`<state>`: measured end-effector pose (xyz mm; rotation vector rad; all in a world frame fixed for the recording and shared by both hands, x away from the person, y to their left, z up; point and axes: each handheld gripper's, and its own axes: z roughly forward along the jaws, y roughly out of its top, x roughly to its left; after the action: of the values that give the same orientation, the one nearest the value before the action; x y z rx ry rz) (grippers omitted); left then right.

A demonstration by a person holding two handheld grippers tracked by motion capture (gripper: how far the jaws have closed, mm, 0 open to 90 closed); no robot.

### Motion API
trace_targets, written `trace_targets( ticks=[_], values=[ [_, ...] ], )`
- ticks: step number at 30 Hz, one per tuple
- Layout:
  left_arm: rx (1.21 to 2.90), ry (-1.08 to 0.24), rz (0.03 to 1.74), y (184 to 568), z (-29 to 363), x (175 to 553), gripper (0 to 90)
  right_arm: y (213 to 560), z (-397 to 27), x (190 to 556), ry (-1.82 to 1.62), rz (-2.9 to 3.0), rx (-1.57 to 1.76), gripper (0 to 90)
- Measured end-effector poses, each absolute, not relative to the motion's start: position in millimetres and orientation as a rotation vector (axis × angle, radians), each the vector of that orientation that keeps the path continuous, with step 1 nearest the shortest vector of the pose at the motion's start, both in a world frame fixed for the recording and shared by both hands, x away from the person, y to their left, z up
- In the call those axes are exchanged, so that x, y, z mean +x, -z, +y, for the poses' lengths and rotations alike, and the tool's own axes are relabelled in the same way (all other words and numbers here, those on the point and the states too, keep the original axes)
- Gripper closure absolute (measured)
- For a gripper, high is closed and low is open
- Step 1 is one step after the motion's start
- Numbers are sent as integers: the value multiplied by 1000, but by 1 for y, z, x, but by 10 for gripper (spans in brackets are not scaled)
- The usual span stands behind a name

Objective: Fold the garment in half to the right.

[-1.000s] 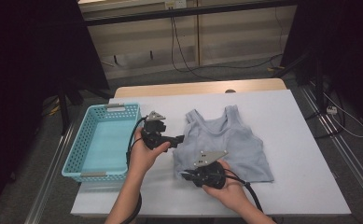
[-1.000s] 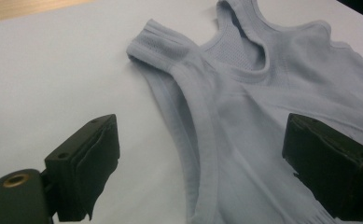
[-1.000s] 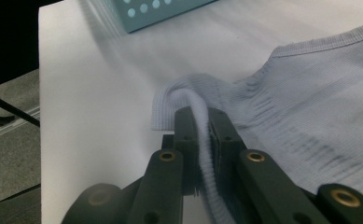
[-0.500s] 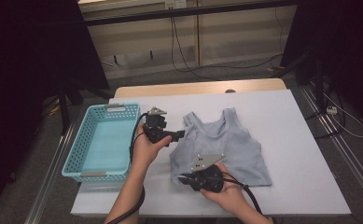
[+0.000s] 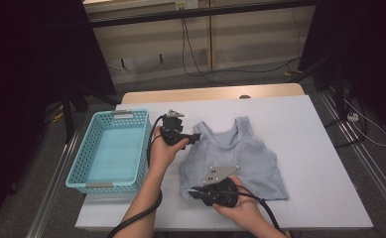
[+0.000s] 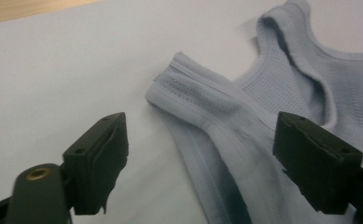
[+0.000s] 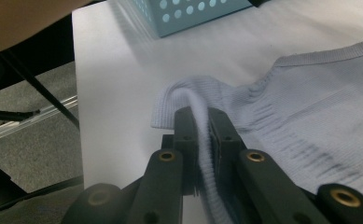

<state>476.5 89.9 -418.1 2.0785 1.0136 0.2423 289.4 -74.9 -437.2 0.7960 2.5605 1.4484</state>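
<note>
We see the basket (image 5: 113,148) on the table (image 5: 319,163) at the left, the tank top (image 5: 240,158) lying just right of it.

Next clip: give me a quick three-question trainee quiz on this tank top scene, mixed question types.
1. True or false: the right tongs are shut on the bottom hem of the tank top.
2. Multiple choice: the shoulder strap seen between the pads of the left tongs is A) pinched tight, B) lying flat on the table, ungripped, C) lifted in the air.
3. Fill in: the basket stands to the ___ of the tank top in the high view.

Key: 1 true, the hem fold is clamped between the pads. 2 B; those jaws have just been closing but stand wide of the strap. 3 left.
</note>
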Motion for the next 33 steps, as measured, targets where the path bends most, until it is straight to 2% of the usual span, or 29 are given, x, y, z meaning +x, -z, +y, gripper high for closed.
trace_targets(
  ticks=[9, 22, 31, 33],
  values=[
    [2087, -257, 1050, 435, 84, 496, 271, 436, -75, 287, -1473, 2567, 791, 841],
    [2116, -231, 1076, 448, 72, 510, 274, 436, -76, 285, -1520, 2573, 780, 840],
    [2130, -255, 1111, 454, 57, 513, 352, 436, -76, 284, -1510, 2582, 769, 840],
    [2106, -242, 1132, 454, 56, 513, 425, 436, -76, 285, -1505, 2581, 766, 841]
  ],
)
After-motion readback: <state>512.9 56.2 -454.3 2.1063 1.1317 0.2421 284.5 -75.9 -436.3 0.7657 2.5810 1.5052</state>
